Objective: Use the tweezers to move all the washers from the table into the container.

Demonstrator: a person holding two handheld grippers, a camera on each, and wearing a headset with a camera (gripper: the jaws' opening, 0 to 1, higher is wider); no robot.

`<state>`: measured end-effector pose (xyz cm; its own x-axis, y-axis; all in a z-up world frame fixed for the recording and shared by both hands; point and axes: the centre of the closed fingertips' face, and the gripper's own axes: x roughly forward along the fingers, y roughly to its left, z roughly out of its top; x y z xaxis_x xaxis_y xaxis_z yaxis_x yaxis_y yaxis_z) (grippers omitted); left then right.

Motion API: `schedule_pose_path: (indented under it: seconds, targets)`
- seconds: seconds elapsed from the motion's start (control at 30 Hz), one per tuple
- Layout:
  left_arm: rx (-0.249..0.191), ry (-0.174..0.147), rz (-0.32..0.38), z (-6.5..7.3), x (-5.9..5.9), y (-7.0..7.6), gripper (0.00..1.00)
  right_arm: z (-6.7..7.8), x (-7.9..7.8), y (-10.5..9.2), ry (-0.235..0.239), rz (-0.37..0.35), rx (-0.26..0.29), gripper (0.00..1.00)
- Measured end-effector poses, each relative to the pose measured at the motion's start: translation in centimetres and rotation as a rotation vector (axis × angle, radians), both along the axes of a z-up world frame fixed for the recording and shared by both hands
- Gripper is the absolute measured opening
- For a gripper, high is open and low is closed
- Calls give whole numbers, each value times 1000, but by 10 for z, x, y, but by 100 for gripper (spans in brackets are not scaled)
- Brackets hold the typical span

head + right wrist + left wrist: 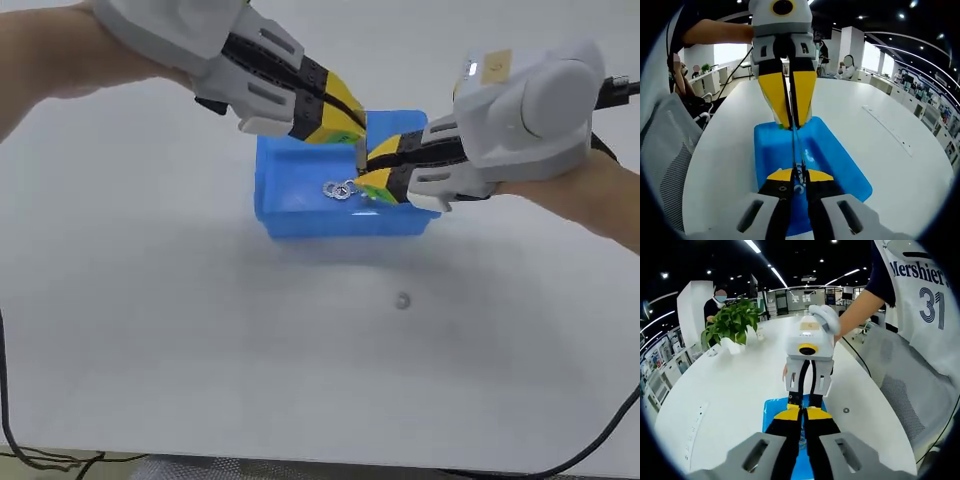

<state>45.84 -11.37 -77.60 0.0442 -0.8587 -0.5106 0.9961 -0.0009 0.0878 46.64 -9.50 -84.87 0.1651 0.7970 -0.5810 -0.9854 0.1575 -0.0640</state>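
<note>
The left gripper (350,125) has its yellow-tipped jaws pressed together on the upper end of the tweezers (794,150). In the right gripper view the thin metal arms come out from between those jaws and slant down into the blue container (300,225). The right gripper (372,178) faces it from the opposite side of the container. Its jaws are drawn close around the lower end of the tweezers, with only a narrow gap left between the tips. A small pale ring seems to sit at that gap, but it is too small to tell whether it is a washer.

Both pairs of jaws hang over the container's interior and nearly meet tip to tip above its far half. A small cluster of washers (338,190) lies on the container floor, just under the right gripper's jaws. One more washer (402,300) lies alone on the white surface (200,350), outside the container, near its front wall on the person's side.

In the head view a hand grips each tool body, with the forearms running away from the container to either side. A black cable (600,440) curls on the surface well away from the container, towards the near right corner. In the left gripper view a potted plant (732,325) stands on the surface far beyond the container, and a mesh chair (900,390) stands off the surface's edge beside the person's numbered jersey (920,295).
</note>
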Motion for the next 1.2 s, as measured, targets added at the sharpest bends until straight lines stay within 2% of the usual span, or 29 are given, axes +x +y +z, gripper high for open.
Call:
schedule_pose_path:
  seconds: [0.3, 0.53, 0.9, 1.03, 1.2]
  targets:
    - [12, 2, -8, -4, 1, 0, 5, -3, -2, 1, 9, 3, 1, 10]
    - [10, -7, -12, 0, -3, -1, 5, 1, -3, 3, 1, 7, 9, 14]
    - [4, -47, -33, 22, -17, -7, 5, 21, -10, 2, -45, 22, 36, 13]
    - [0, -65, -42, 32, -25, -12, 5, 34, -16, -4, -71, 19, 47, 13]
    - [-9, -92, -67, 47, -40, -23, 5, 47, -28, -14, -99, 17, 55, 13]
